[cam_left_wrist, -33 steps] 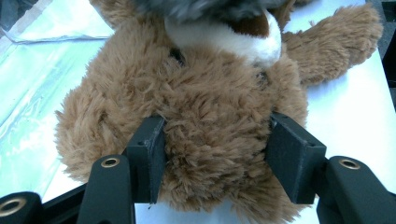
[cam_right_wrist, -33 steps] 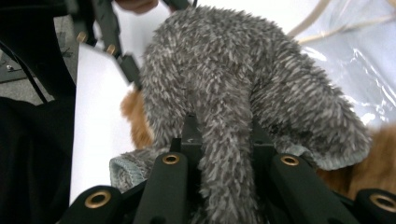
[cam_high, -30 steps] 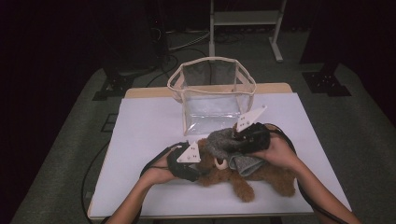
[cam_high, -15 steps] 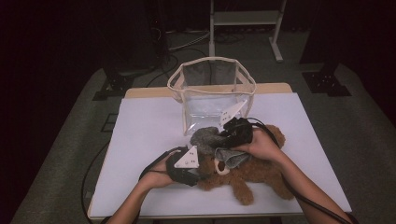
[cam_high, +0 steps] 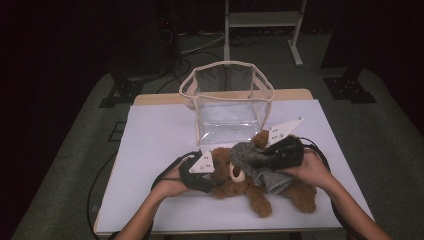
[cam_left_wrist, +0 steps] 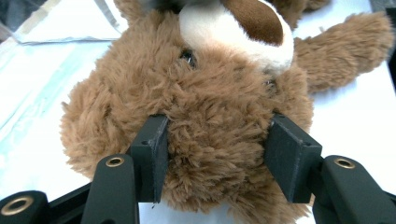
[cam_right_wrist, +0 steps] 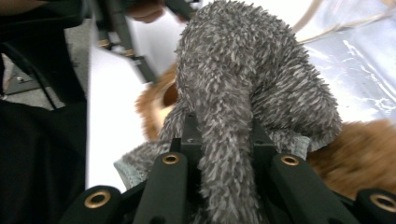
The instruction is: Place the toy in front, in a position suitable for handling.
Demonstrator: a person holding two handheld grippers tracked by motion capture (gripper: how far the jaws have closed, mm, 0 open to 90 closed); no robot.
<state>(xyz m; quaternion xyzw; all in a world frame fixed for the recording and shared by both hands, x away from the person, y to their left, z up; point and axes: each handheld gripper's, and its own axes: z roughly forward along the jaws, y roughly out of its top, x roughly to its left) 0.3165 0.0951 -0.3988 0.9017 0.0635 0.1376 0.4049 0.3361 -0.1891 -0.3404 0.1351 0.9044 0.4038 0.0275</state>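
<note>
Teddy bear [cam_high: 260,192] lying on desk [cam_high: 155,140], head squeezed by left hand-held gripper [cam_left_wrist: 212,158], right hand-held gripper [cam_right_wrist: 229,154] pinching grey cloth [cam_right_wrist: 252,84].

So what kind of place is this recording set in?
Probably a dim lab or studio set up for recording, not a home: a white-topped table lit against a dark room, a white metal stand behind it, cables on the grey floor, and a brown plush teddy bear beside a clear plastic bag.
</note>
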